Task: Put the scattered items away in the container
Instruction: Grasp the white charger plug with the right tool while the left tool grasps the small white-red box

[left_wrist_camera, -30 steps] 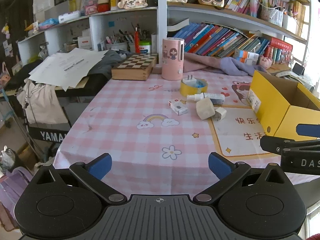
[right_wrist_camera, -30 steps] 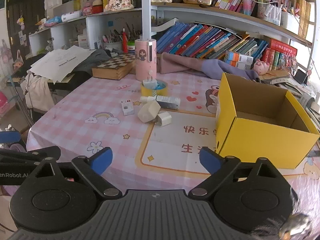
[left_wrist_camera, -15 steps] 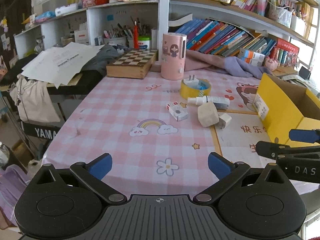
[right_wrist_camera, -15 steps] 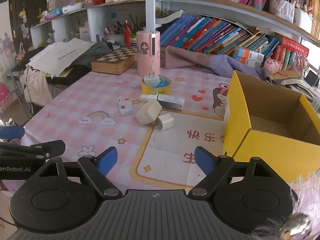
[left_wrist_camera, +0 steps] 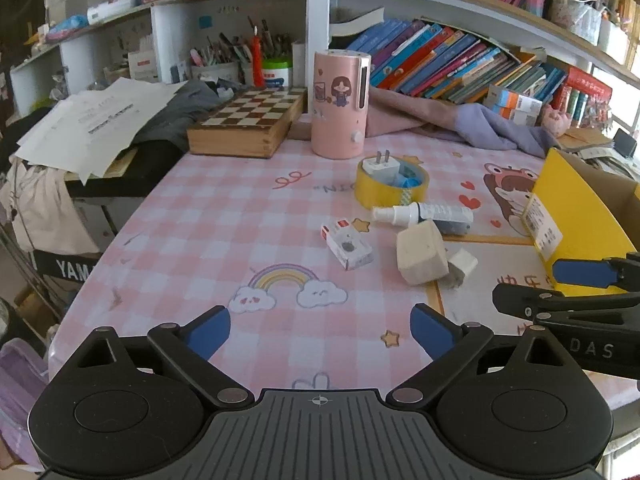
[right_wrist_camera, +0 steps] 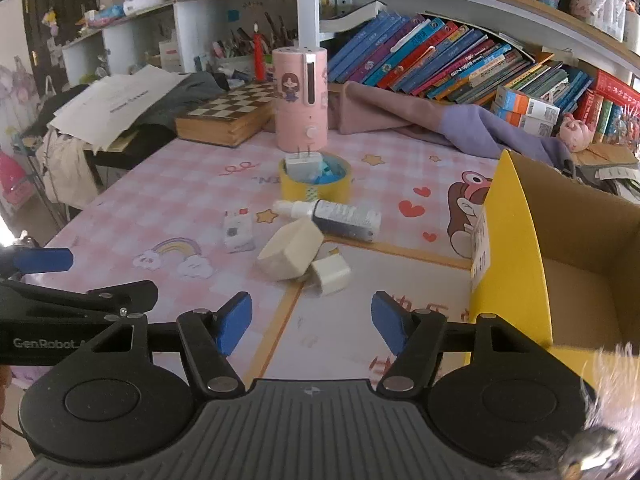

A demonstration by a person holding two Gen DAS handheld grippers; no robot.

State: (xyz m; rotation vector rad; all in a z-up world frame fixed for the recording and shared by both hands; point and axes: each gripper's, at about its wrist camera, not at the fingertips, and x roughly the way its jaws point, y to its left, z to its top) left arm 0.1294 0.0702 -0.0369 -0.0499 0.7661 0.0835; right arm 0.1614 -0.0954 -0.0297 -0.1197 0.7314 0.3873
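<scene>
left gripper (left_wrist_camera: 320, 328): wide, empty, narrowing slightly | right gripper (right_wrist_camera: 312, 320): half-open, closing, empty; small white cube charger (right_wrist_camera: 331, 275) just beyond | open yellow cardboard box (right_wrist_camera: 516, 256): right

A wooden chessboard box (left_wrist_camera: 248, 120) lies just left of the pink cartoon canister (left_wrist_camera: 339, 104); behind it a bookshelf (left_wrist_camera: 448, 60); purple cloth (left_wrist_camera: 480, 124) right of it.

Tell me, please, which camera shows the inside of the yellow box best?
The right wrist view: the yellow box opens toward it, showing brown inner walls and some floor. The left wrist view catches only its outer yellow side and rim.
</scene>
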